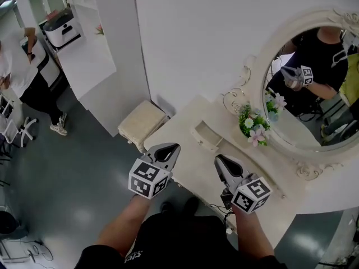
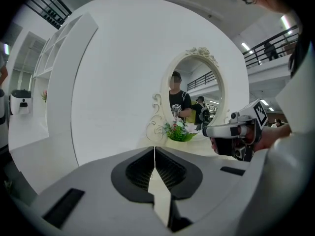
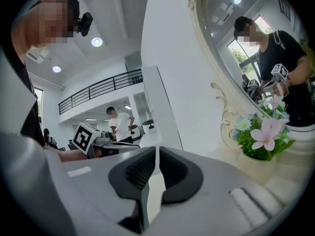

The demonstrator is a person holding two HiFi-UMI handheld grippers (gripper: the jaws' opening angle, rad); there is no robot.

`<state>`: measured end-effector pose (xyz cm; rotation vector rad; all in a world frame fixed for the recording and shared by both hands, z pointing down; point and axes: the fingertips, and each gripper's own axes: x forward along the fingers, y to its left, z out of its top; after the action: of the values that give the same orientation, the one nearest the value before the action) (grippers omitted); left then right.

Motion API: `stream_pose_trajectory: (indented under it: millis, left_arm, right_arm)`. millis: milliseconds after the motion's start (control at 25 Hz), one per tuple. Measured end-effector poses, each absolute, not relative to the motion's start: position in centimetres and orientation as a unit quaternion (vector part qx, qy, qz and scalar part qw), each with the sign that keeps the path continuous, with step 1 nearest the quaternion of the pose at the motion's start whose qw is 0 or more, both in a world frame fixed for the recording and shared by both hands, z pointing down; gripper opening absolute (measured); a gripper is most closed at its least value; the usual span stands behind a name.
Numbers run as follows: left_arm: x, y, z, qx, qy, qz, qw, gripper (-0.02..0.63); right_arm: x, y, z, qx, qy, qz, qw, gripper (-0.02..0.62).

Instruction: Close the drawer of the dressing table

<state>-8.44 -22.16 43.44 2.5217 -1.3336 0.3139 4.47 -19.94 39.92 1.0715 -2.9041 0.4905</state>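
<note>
The cream dressing table (image 1: 185,167) stands against the white wall, and both grippers hover over its near edge. My left gripper (image 1: 171,149) is shut and empty above the table's left corner. In the left gripper view its fingertips (image 2: 154,150) meet with nothing between them. My right gripper (image 1: 219,160) hangs a hand's width to the right, also shut and empty; its jaws show only a thin slit in the right gripper view (image 3: 157,152). A small rectangular recess (image 1: 205,136) lies in the tabletop just beyond both tips. No drawer front shows in any view.
An oval framed mirror (image 1: 314,88) and a pot of flowers (image 1: 252,125) stand at the table's back right. A cushioned stool (image 1: 143,122) sits left of the table. A person (image 1: 25,86) stands at the far left by a white partition (image 1: 106,43).
</note>
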Motion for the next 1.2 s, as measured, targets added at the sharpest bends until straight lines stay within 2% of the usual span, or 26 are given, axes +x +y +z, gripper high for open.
stream_pose_trajectory:
  millis: [280, 640, 920, 1200]
  left_arm:
    - [-4.7, -24.8, 46.0, 0.871, -0.451, 0.12, 0.154, 0.01]
    - [-2.1, -28.3, 51.2, 0.88, -0.41, 0.153, 0.183, 0.101]
    - [-0.4, -29.9, 56.6, 0.88, -0.382, 0.191, 0.207, 0.135]
    - [0.4, -31.3, 60.9, 0.868, -0.387, 0.224, 0.215, 0.14]
  right_arm:
    - [6.7, -22.6, 41.5, 0.338, -0.925, 0.175, 0.003, 0.034]
    - [7.7, -24.7, 43.9, 0.361, -0.911, 0.197, 0.025, 0.034]
    - [8.5, -25.8, 46.6, 0.373, -0.9, 0.222, 0.038, 0.034]
    - [9.2, -26.4, 47.4, 0.387, -0.897, 0.209, 0.046, 0.034]
